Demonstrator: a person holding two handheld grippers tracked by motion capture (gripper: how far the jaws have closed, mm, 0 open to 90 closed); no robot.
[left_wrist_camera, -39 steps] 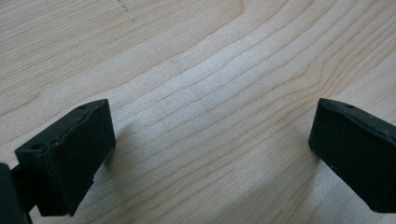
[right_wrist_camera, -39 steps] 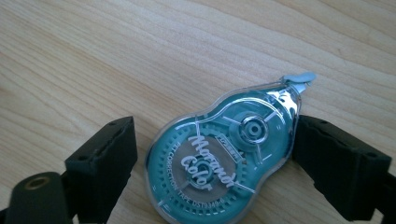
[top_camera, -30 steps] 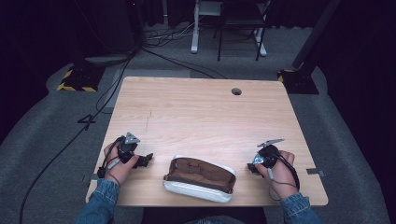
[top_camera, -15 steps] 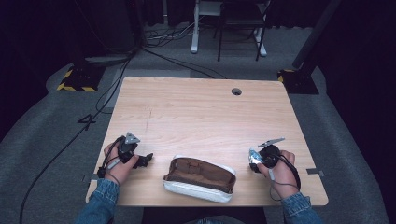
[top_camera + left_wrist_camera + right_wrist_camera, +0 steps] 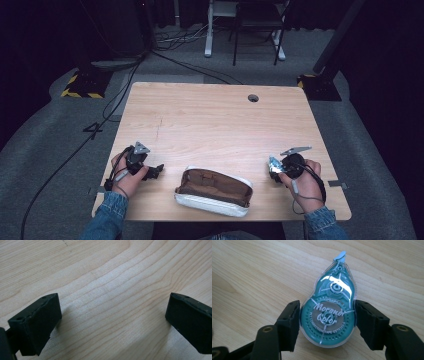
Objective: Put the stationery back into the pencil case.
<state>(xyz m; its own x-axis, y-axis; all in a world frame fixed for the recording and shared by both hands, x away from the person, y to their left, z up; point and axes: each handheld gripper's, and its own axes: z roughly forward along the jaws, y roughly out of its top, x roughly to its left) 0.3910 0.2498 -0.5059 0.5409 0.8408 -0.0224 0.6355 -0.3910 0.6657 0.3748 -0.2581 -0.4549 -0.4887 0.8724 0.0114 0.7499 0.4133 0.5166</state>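
Bare table (image 5: 210,120) beyond open pouch (image 5: 214,191)

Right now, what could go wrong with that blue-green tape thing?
1. The right hand-held gripper pinches the correction tape only at its round, smooth lower half, so it might slip or twist out.
2. Its thin tip sticks out in front and could bump the table.
3. The open pencil case lies near the table's front edge; a nudge might push it off.

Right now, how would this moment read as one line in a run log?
right gripper: fingers shut on teal correction tape dispenser | left gripper: open over light wooden table | open brown-lined white pencil case: between hands
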